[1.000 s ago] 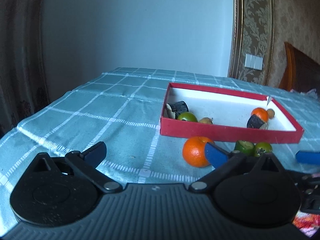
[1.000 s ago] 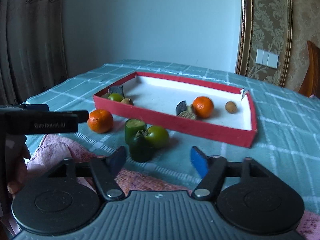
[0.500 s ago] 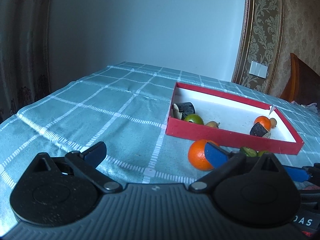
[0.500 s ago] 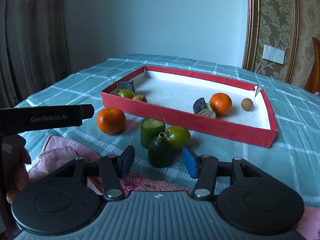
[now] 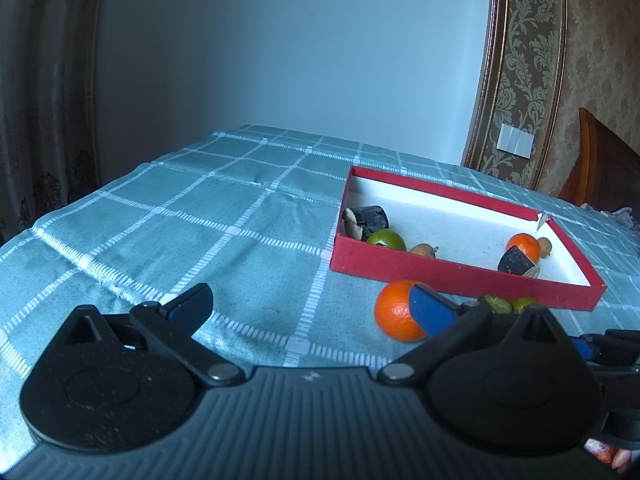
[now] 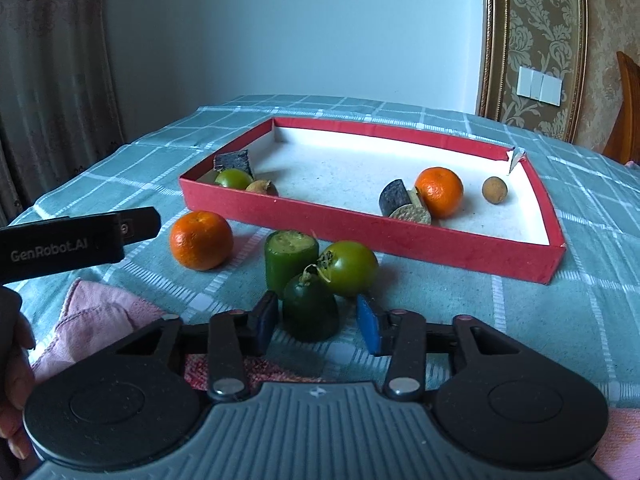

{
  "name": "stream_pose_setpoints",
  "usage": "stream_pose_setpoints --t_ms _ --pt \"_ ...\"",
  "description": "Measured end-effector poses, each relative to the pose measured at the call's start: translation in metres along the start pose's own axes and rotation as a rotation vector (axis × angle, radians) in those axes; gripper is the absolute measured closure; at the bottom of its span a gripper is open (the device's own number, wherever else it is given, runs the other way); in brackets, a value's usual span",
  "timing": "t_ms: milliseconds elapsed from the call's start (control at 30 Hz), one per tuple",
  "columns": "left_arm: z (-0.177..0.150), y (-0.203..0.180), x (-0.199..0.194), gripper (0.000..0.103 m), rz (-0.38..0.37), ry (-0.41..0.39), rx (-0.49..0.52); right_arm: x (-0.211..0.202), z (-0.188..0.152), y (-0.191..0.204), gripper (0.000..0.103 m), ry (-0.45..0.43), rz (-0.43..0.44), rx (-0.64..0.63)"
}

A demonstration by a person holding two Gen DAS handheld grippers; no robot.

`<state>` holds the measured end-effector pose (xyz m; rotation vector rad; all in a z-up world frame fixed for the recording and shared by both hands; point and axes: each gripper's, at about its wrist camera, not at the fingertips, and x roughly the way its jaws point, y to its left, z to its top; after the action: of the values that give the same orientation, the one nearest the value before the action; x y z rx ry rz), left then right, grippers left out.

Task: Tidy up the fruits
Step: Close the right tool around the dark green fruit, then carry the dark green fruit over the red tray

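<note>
Closer now than a second ago, the right gripper (image 6: 317,325) has come up to the dark green fruit (image 6: 310,307), and its blue pads have drawn in from a wider spread; they stand apart on either side of the fruit, with a gap visible at the right pad, so nothing is clamped. The left gripper (image 5: 308,305) has shifted so that the red box (image 5: 452,276) sits further to its right; its fingers are spread wide and hold nothing, hovering over the checked tablecloth (image 5: 180,232).

Taking the red box (image 6: 400,236) as landmark: the dark green fruit lies outside it, in front of its near wall, touching a cut green cylinder piece (image 6: 290,258) and a round green fruit (image 6: 350,266). A loose orange (image 6: 201,240) rests in front of the box's near left corner, apart from the green cluster. Inside the box, at its left end, are a dark block (image 6: 234,160), a green fruit (image 6: 233,179) and a small brown fruit (image 6: 261,187); toward its right end sit another orange (image 6: 439,191), a dark wedge (image 6: 396,197) and a small brown ball (image 6: 494,189). A pink cloth (image 6: 96,320) lies in front of the box, at the table's near edge.
</note>
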<state>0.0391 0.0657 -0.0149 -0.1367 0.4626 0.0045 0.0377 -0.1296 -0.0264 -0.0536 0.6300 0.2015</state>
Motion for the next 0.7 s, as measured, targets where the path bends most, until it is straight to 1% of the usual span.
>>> stream_pose_setpoints --t_ms 33,67,100,200,700 --pt "0.0000 -0.0001 -0.0001 0.000 0.001 0.000 0.000 0.0004 -0.0001 -0.0007 0.066 -0.001 0.004 0.002" --pt "0.0001 0.0001 -0.0002 0.000 0.001 0.000 -0.001 0.0004 -0.0002 -0.0010 0.072 -0.002 0.008 0.003" --pt "0.0002 0.0001 -0.0003 0.000 0.002 0.000 -0.001 0.0002 -0.0004 -0.0005 0.074 -0.003 0.012 0.000" --pt "0.0004 -0.0001 0.0001 0.000 0.005 0.003 -0.001 0.0000 -0.0005 0.0010 0.074 -0.006 0.007 -0.005" --pt "0.0005 0.0000 0.0036 0.000 0.016 0.015 0.001 -0.0095 -0.0040 -0.0076 0.074 -0.014 0.054 0.035"
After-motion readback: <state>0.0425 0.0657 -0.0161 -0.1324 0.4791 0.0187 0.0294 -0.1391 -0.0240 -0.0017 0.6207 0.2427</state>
